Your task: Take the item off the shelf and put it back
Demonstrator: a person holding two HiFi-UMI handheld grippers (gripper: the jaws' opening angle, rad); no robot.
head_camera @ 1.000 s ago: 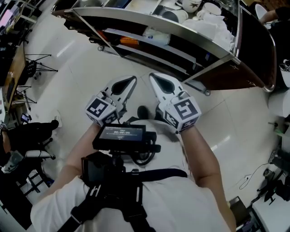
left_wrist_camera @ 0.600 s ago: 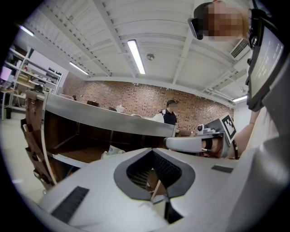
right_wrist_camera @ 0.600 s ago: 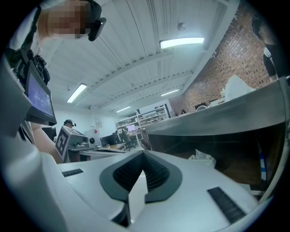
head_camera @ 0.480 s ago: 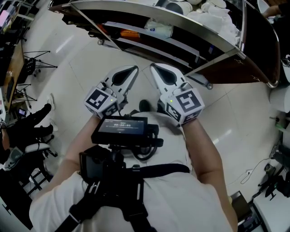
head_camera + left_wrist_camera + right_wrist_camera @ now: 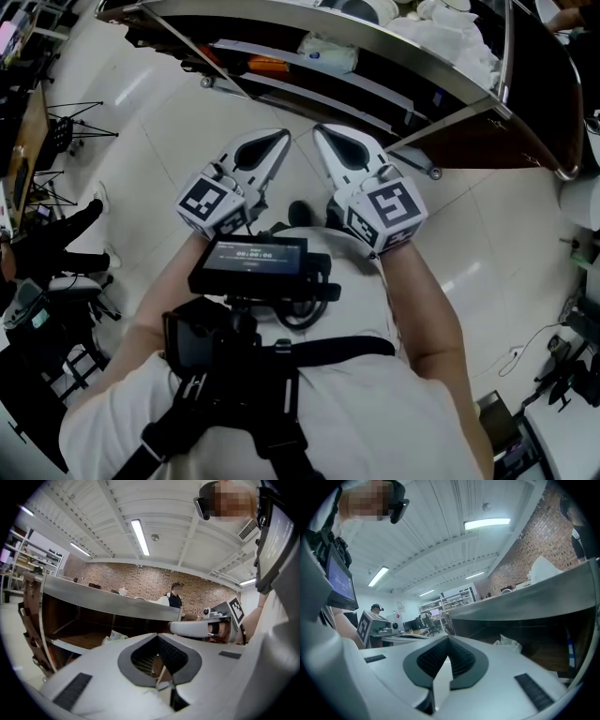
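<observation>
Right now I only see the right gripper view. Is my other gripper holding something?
Observer: No. The left gripper has its jaws together, with nothing between them.
Operator: Is anything on the shelf besides that crinkly white bag?
Observer: Yes. The head view shows an orange thing there too, left of the bag.

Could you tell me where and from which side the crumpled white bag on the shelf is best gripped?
Probably its bunched upper edge, coming in level from the open front: the white bag lies slumped beneath the steel top shelf, which blocks a reach from above.
</observation>
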